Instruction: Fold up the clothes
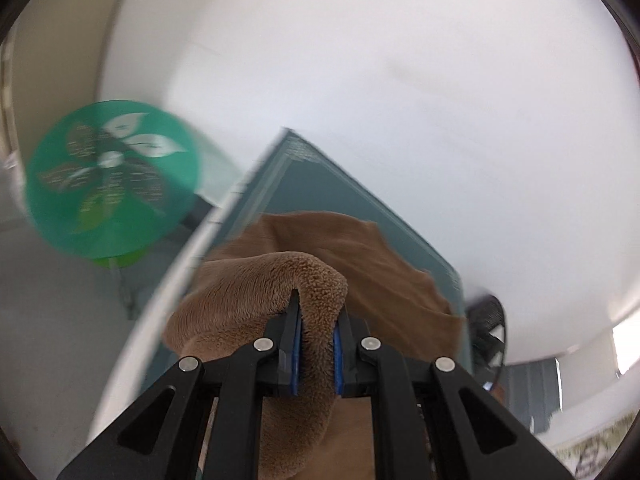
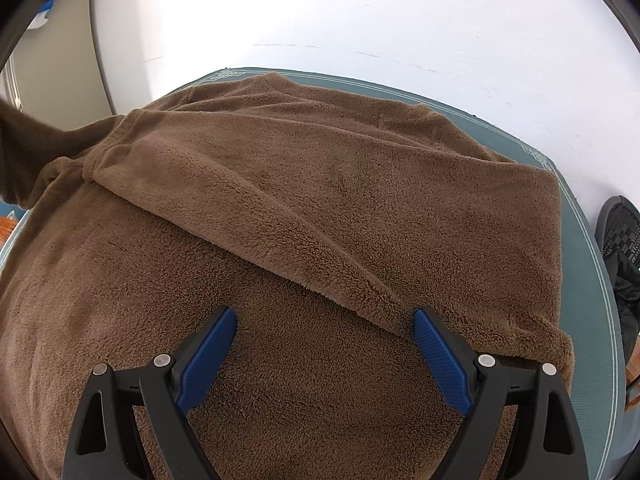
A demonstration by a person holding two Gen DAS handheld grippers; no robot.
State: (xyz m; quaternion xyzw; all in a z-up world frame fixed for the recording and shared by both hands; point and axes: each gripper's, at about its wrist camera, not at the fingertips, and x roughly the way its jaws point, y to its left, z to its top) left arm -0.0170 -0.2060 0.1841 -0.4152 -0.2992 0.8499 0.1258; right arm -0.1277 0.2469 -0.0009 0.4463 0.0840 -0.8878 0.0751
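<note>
A brown fleece garment lies spread over a teal mat, with one part folded diagonally across the body. My right gripper is open, just above the fleece, with its blue pads either side of the fold's edge. My left gripper is shut on a bunched edge of the same brown garment and holds it lifted above the mat. At the far left of the right wrist view, a part of the garment rises off the mat.
The mat lies on a white surface. A green round disc with leaf prints stands left of the mat in the left wrist view. A black mesh object sits beyond the mat's right edge.
</note>
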